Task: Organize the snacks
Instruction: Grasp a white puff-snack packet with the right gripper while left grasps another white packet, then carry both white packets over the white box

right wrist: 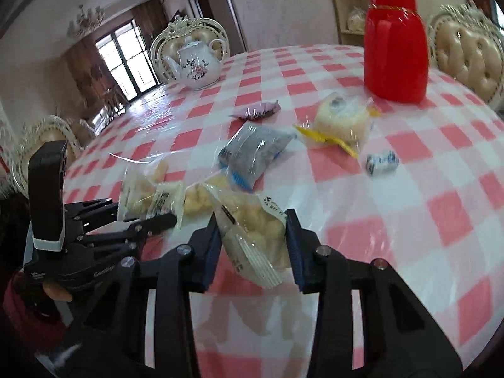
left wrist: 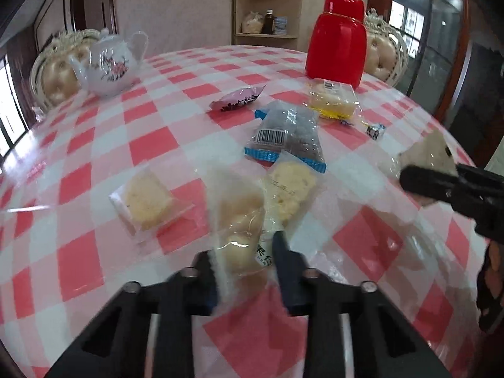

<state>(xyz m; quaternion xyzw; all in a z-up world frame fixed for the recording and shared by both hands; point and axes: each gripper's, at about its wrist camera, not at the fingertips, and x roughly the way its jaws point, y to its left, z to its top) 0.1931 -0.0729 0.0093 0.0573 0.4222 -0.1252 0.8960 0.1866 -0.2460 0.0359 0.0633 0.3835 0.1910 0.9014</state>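
1. The left tongs [left wrist: 244, 271] are clamped on a clear packet of pale pastry [left wrist: 236, 220], which sits between the blue pads and reaches forward from them; the right tongs [right wrist: 253, 245] likewise grip a second clear pastry packet [right wrist: 252, 230], pads pressed on both its sides.
2. Just ahead of the left tongs lies a round yellow cake in film [left wrist: 286, 189], touching the held packet; to their left, a little apart, a square pale cake packet [left wrist: 146, 201] lies flat on the bench [left wrist: 78, 252].
3. Further ahead of both tongs: a grey packet with blue ends [left wrist: 283, 135], a pink wrapper [left wrist: 239, 100] beyond it, a yellow-edged packet [left wrist: 334, 100], and a small blue-and-white sweet [right wrist: 381, 162] to the right.
4. At the far side stand a red flask [left wrist: 337, 41] and a flowered white teapot [left wrist: 107, 66]; neither is near the tongs.
5. Judged from this, the sorting is at an early stage; two packets are in hand, no finished pile or container shows, and about six snacks are still scattered loose on the checked cloth.
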